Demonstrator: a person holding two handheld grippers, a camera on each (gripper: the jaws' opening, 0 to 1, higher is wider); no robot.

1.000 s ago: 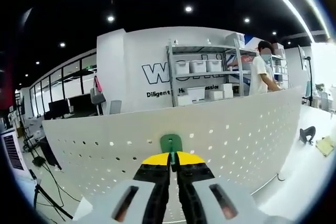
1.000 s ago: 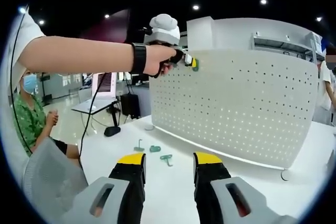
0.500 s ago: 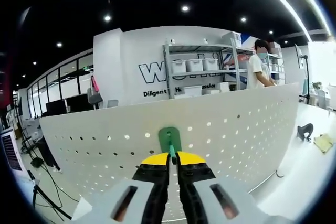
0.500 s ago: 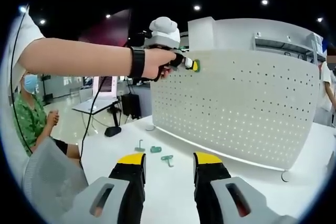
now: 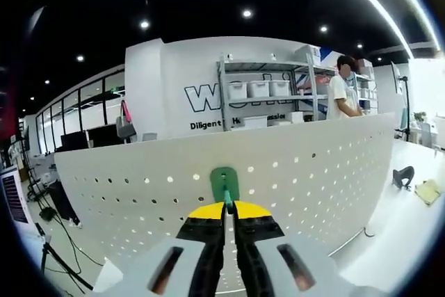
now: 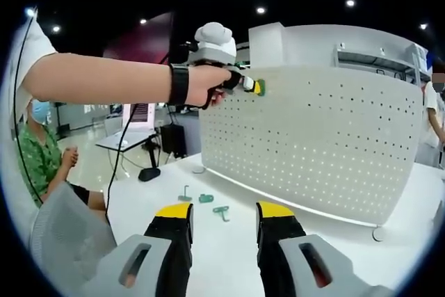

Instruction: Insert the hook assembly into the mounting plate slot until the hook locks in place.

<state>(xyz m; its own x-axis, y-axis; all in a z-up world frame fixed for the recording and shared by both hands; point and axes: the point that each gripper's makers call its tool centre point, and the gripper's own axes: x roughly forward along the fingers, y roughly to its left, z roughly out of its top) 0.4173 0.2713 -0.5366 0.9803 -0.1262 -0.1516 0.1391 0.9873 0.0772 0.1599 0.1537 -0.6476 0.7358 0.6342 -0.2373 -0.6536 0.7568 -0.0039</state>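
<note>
Left gripper (image 5: 227,208) clamped on the green hook (image 5: 224,184), pressed against the top row of the white pegboard (image 5: 313,172) — right gripper (image 6: 223,215) jaws apart, holding nothing, hovering above the white table (image 6: 229,248) — 3 more green hooks (image 6: 203,199) lying near the pegboard's foot.

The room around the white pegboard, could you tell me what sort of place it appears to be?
Probably an open-plan lab or workshop office. Metal shelving holds white bins before a wall with large lettering, monitors stand on desks at left, and the pegboard stands on a white worktable.
</note>
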